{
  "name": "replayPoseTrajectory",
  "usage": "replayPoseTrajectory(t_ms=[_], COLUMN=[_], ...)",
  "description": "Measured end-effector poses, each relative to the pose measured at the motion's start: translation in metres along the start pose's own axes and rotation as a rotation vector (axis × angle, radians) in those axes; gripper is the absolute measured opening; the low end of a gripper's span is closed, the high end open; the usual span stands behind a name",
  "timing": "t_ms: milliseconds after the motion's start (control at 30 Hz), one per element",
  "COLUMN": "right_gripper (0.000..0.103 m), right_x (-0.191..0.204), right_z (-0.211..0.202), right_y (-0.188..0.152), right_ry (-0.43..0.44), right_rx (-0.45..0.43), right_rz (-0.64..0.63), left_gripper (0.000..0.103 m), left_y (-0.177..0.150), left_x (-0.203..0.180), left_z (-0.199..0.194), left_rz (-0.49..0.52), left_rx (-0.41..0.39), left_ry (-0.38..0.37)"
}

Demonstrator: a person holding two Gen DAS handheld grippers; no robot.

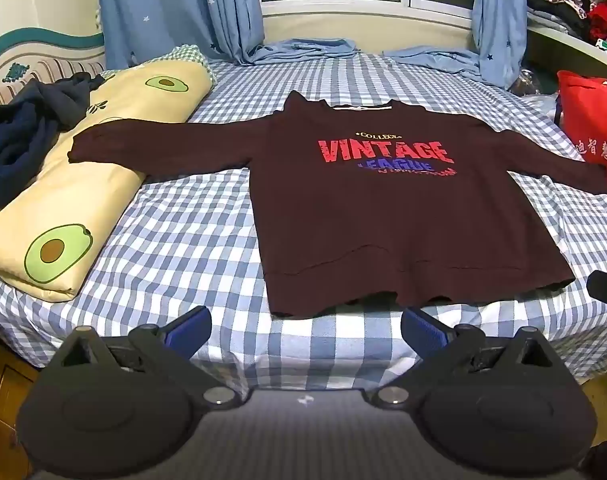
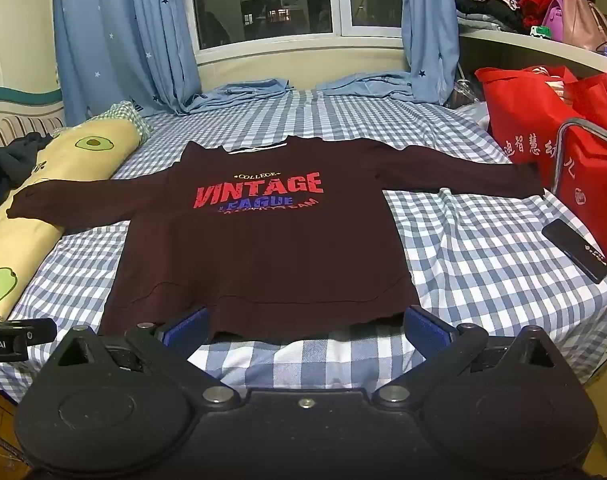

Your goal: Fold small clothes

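A small dark maroon sweatshirt point(image 1: 383, 216) with a red "VINTAGE LEAGUE" print lies flat and face up on the blue checked bed, sleeves spread out to both sides. It also shows in the right wrist view point(image 2: 263, 248). My left gripper point(image 1: 305, 326) is open and empty, hovering just short of the hem's left part. My right gripper point(image 2: 305, 326) is open and empty, its blue fingertips point(image 2: 185, 326) at the hem's edge. The left sleeve end rests on the avocado pillow point(image 1: 83, 176).
The bed sheet point(image 1: 183, 232) is blue and white checks. Dark clothes point(image 1: 23, 136) lie heaped on the pillow. Red bags point(image 2: 543, 128) stand at the bed's right side, with a black phone point(image 2: 575, 250) beside them. Blue curtains point(image 2: 123, 40) and a window are behind.
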State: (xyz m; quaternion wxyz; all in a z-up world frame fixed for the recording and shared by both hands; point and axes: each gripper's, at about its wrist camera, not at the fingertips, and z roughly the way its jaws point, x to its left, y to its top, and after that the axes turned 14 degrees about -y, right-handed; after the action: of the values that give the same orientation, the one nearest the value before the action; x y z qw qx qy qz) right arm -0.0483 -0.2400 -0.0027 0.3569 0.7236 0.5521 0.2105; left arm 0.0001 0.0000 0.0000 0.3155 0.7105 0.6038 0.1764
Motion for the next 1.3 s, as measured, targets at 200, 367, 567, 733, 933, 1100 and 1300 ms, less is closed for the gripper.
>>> replayPoseTrajectory(t_ms=[200,367,567,733,933,1100,1300], right_gripper=[0.103,0.103,0.103,0.103,0.103,0.103,0.103], right_x=[0.001,0.001,0.002,0.002,0.000,0.000,0.002], right_z=[0.004,0.010,0.010,0.012,0.014,0.017,0.020], right_y=[0.000,0.001,0.001,0.001,0.000,0.001,0.003], right_ry=[0.005,0.003,0.001,0.001,-0.001,-0.004,-0.010], right_rx=[0.006,0.017,0.022,0.029,0.036,0.047,0.058], right_rz=[-0.005,-0.012,-0.012,-0.012,-0.009,-0.006,-0.007], left_gripper=[0.102,0.102,0.102,0.102,0.102,0.102,0.102], left_y=[0.000,-0.001,0.001,0.001,0.002,0.004,0.005], left_x=[0.002,0.005,0.001,0.001,0.000,0.000,0.001], left_z=[-0.002,0.002,0.006,0.007,0.008,0.010,0.014], left_rz=[-0.004,-0.002,-0.005,-0.006,-0.003,-0.003,-0.003], left_rx=[-0.009,0.002,0.009,0.010,0.014,0.018,0.026], left_ry=[0.003,0.012,0.025,0.025,0.020,0.018,0.016])
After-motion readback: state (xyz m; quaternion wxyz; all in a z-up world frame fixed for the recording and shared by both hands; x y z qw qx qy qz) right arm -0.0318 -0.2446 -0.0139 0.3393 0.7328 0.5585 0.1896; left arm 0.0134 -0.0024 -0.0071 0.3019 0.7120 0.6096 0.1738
